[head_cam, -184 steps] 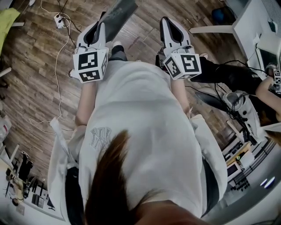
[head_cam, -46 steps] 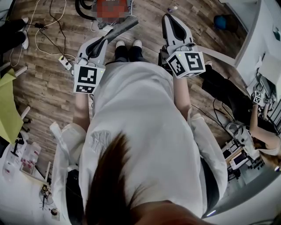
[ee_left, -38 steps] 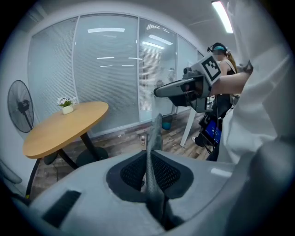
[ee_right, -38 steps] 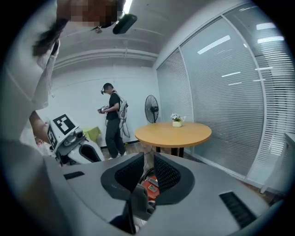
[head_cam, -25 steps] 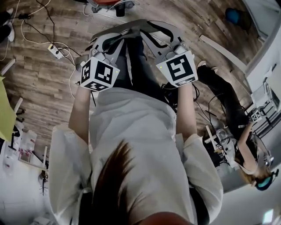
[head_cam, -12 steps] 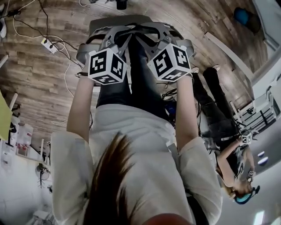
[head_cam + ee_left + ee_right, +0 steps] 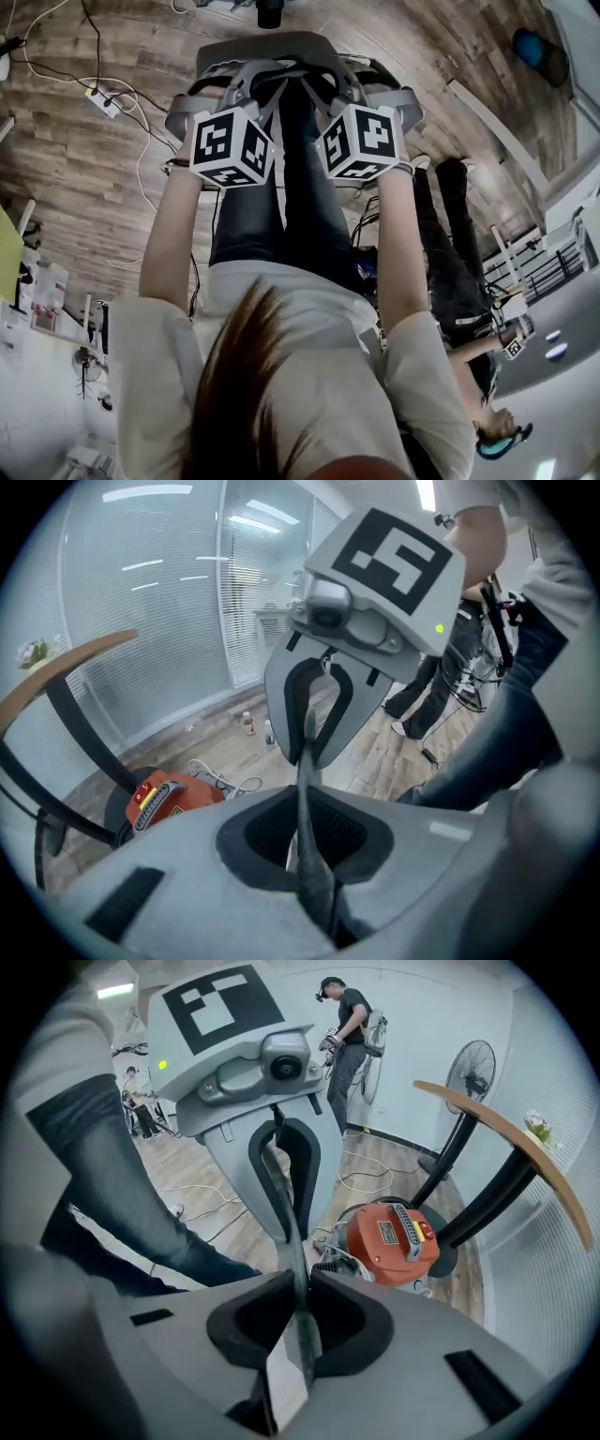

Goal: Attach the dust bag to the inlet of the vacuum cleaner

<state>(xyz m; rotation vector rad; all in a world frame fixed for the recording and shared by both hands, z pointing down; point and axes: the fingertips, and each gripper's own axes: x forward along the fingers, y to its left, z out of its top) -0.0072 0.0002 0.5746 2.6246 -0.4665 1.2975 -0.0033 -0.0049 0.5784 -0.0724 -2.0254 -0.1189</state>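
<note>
Note dust bag (image 7: 267,47) stretched between both claws, above the wooden floor (image 7: 94,169), in front of the person's legs (image 7: 281,216). Find left gripper (image 7: 302,808) clamped tight on the bag's thin grey edge. Find right gripper (image 7: 298,1283) closing, same edge between its pads and pressed there. See bag flat and edge-on; cannot tell what is inside. Locate orange vacuum cleaner (image 7: 389,1241) on the floor beside a table (image 7: 506,1138) leg, apart from the bag; cannot make out its inlet.
</note>
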